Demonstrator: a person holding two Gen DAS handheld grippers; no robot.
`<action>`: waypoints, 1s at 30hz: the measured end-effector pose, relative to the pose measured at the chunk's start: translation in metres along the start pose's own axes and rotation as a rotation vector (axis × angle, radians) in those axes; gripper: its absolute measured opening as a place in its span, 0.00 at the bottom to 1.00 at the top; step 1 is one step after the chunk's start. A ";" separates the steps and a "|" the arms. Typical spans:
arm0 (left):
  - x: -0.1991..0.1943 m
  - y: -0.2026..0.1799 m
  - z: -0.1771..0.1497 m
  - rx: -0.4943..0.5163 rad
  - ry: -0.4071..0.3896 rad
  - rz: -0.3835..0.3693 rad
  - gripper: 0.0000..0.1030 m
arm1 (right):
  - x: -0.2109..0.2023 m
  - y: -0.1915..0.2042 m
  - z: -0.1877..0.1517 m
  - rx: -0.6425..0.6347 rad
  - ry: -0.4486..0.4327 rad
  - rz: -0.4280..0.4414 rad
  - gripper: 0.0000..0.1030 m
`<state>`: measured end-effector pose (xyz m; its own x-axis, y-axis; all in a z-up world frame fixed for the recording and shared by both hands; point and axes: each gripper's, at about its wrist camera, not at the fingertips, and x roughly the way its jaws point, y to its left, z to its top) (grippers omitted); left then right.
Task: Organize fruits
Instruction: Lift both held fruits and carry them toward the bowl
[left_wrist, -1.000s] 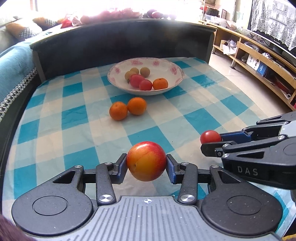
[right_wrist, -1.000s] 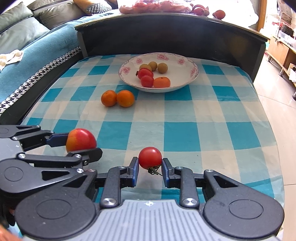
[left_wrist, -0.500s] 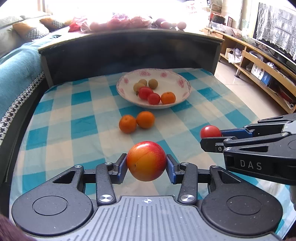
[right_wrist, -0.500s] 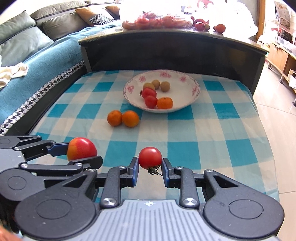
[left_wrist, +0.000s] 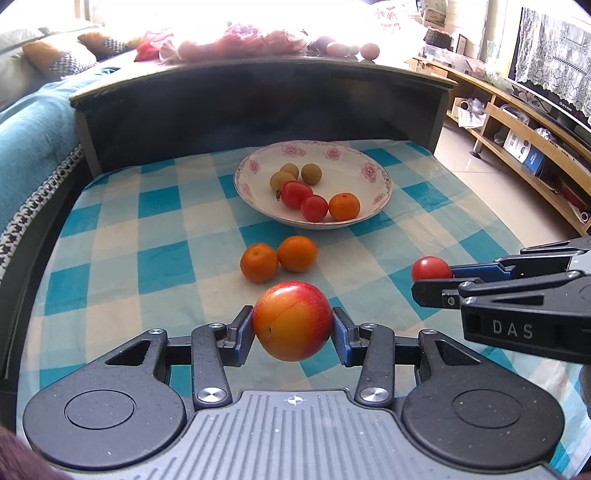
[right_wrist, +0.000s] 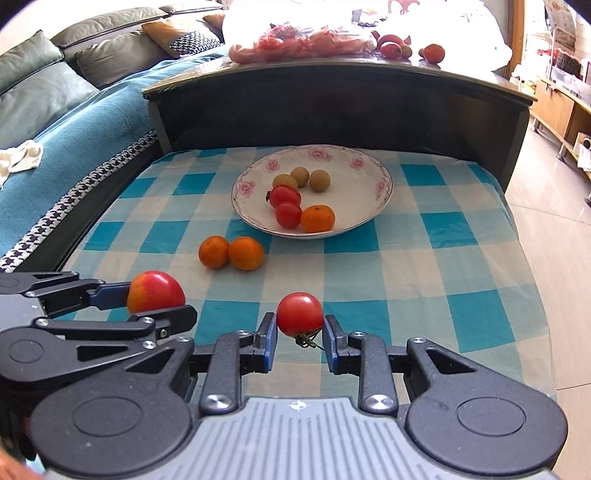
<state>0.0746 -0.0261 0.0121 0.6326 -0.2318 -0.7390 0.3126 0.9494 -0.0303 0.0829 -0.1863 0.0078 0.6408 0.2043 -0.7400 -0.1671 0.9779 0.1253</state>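
Observation:
My left gripper (left_wrist: 292, 330) is shut on a red and yellow peach (left_wrist: 291, 319), held above the checked cloth. To its right, my right gripper (right_wrist: 299, 334) is shut on a small red tomato (right_wrist: 300, 314) with its green stalk hanging down. Each gripper shows in the other's view: the left gripper (right_wrist: 157, 301) with the peach (right_wrist: 155, 291), the right gripper (left_wrist: 434, 277) with the tomato (left_wrist: 430, 268). Ahead stands a white flowered plate (left_wrist: 369, 162) holding two tomatoes, a mandarin and three small brown fruits. Two mandarins (left_wrist: 277, 258) lie on the cloth before the plate.
The blue and white checked cloth (right_wrist: 424, 258) covers a low table with a dark raised back wall (right_wrist: 332, 107). A ledge on top carries bagged fruit (right_wrist: 303, 44). A blue sofa (right_wrist: 55, 122) lies left, wooden shelves (left_wrist: 524, 122) and floor to the right.
Both grippers, still holding their fruit, have drawn back and up from the table; the plate and mandarins look farther away and more of the back wall shows.

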 end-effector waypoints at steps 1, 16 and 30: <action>0.001 0.001 0.001 0.000 -0.001 0.000 0.50 | 0.001 0.000 0.000 -0.002 0.001 0.000 0.29; 0.010 0.001 0.016 0.021 -0.012 -0.012 0.50 | 0.009 0.001 0.009 -0.016 0.010 0.021 0.29; 0.020 0.003 0.027 0.020 -0.014 -0.013 0.50 | 0.018 0.002 0.017 -0.023 0.014 0.031 0.29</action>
<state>0.1074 -0.0332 0.0150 0.6386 -0.2468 -0.7289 0.3343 0.9421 -0.0261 0.1064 -0.1799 0.0060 0.6243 0.2339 -0.7453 -0.2041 0.9698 0.1334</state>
